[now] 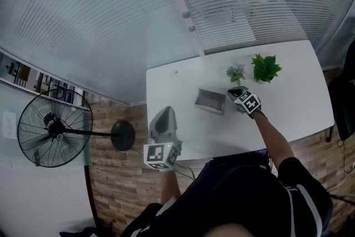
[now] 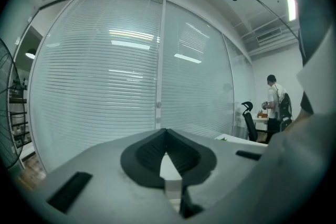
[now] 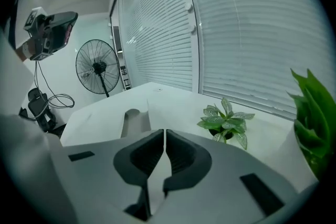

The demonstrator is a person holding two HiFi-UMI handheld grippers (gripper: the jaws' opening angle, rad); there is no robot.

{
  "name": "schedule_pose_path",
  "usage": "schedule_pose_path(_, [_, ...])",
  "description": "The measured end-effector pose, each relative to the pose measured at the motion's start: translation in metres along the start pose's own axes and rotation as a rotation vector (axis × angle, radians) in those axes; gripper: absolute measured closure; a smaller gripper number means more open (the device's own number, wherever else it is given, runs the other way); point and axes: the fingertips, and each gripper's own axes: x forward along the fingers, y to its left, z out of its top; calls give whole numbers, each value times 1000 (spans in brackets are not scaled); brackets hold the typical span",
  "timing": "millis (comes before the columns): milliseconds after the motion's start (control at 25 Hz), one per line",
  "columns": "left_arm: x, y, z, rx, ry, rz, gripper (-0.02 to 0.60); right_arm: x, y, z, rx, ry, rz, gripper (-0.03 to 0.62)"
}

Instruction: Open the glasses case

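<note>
Fingers (image 3: 181, 157) of right gripper (image 3: 164, 131) pinched together, empty, just beside case (image 1: 209, 100); left gripper (image 2: 166, 131) likewise closed, idle. Case looks open already; next: back right away.

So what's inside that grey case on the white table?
The case looks open, showing only grey lining. No glasses stand out, but it is small in the head view, and the right tool covers its lower part up close.

Even, cool indoor light — a ceiling strip (image 2: 287, 2) glares and is mirrored in the glass over the blinds (image 2: 94, 102). The white worktop (image 1: 183, 86) is bright, its shadows faint. Fisheye bulge throughout; both gripper views blacken at the rim, and the left gripper (image 2: 166, 130), close to the lens, looks soft.
</note>
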Motion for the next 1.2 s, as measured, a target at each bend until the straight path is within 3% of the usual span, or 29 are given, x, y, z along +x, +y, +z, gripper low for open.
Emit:
schedule_pose_path(120, [1,4,-1,11,5,7,584,-16,-8,17,6,-55,-41,569])
schedule_pose_path(240, [7,6,1,9,-3,13,584,-52,-14,67,16,-195,-95,576])
schedule_pose_path(600, [31,11,25,66,-32,37,584,-267,35,243,36,-703,-315,579])
schedule_pose_path(720, [38,10,42,72,-63,17,584,-293,41,256,-49,-682,-410,579])
schedule_pose_path(960, [42,10,65,107,-84,4,584,-292,20,231,30,-643,-446,579])
schedule_pose_path(1200, [40,23,67,123,-71,37,584,-311,12,233,21,-646,-521,579])
